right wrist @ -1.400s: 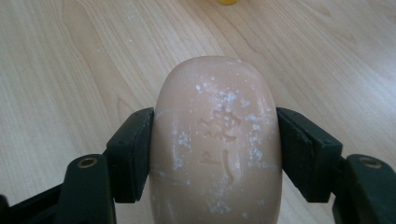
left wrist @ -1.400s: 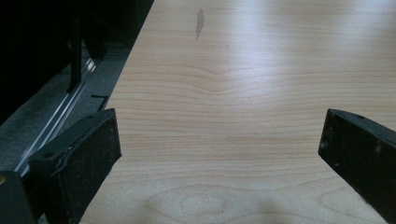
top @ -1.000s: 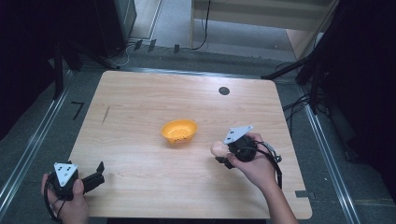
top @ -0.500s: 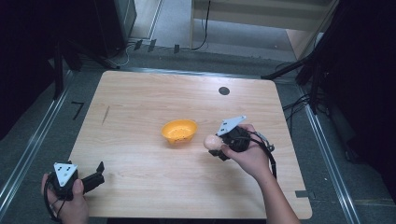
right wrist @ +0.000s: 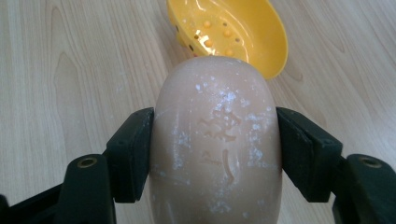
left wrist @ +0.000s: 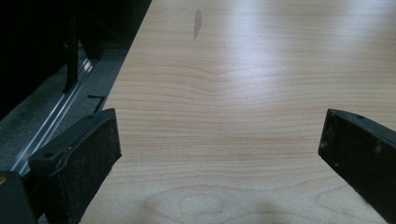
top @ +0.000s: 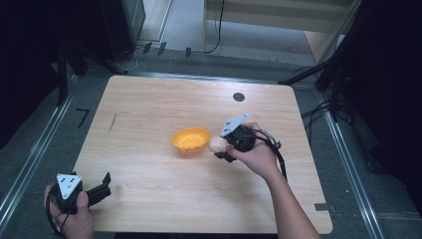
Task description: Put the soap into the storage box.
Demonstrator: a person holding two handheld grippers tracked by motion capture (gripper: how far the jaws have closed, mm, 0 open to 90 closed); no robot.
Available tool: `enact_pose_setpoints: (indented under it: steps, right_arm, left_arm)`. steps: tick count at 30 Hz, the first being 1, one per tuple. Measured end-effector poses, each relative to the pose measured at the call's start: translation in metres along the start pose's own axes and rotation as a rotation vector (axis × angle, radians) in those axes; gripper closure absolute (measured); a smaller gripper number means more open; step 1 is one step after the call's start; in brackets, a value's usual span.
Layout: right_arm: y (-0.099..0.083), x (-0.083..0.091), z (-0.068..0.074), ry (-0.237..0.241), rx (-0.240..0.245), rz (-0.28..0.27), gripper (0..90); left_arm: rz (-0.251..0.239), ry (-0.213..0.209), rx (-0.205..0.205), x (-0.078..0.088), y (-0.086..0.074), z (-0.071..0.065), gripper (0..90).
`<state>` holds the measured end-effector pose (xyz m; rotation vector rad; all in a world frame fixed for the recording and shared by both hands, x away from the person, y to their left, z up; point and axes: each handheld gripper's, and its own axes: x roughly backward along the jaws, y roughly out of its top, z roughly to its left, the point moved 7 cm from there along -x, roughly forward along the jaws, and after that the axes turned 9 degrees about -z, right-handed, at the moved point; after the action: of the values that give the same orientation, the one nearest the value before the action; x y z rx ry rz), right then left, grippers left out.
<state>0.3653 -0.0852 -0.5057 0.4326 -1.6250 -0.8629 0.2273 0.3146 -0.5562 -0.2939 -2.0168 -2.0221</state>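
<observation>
One broad, pale wooden tabletop with rounded corners takes up most of what I see from above; its grain is light and it carries a small round black disc near the far edge and a short dark scuff toward the left. Around it I see grey floor with metal rails, dark stands and cables beyond. Near the middle sits a small yellow plastic perforated bowl. Just to its right my right tool is clenched on a pale, rounded bar of soap, held just beside the bowl's rim above the wood. My left tool rests at the near left corner, released, jaws wide apart over bare wood.
</observation>
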Motion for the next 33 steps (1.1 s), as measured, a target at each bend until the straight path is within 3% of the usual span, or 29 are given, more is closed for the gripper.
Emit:
enact_pose_setpoints:
  steps: [3, 9, 13, 22, 33]
  right_arm:
    - [0.007, -0.002, -0.003, 0.029, -0.008, -0.026, 33.3]
    - [0.016, -0.009, -0.009, 0.043, 0.041, 0.001, 33.4]
    - [0.023, -0.013, -0.011, 0.069, 0.073, -0.018, 33.3]
    - [0.04, -0.017, -0.022, 0.073, 0.133, -0.01, 33.3]
    - [0.049, -0.032, -0.021, 0.157, 0.193, 0.021, 33.3]
  left_arm:
    - [-0.001, 0.0, -0.001, 0.0, 0.0, 0.0, 0.0]
    - [0.0, -0.001, 0.0, 0.0, 0.0, 0.0, 0.0]
    - [0.0, -0.005, 0.003, 0.0, 0.0, 0.0, 0.0]
    - [-0.004, -0.003, 0.01, 0.001, 0.0, 0.001, 0.0]
    - [-0.007, -0.004, 0.017, 0.0, 0.0, 0.001, 0.0]
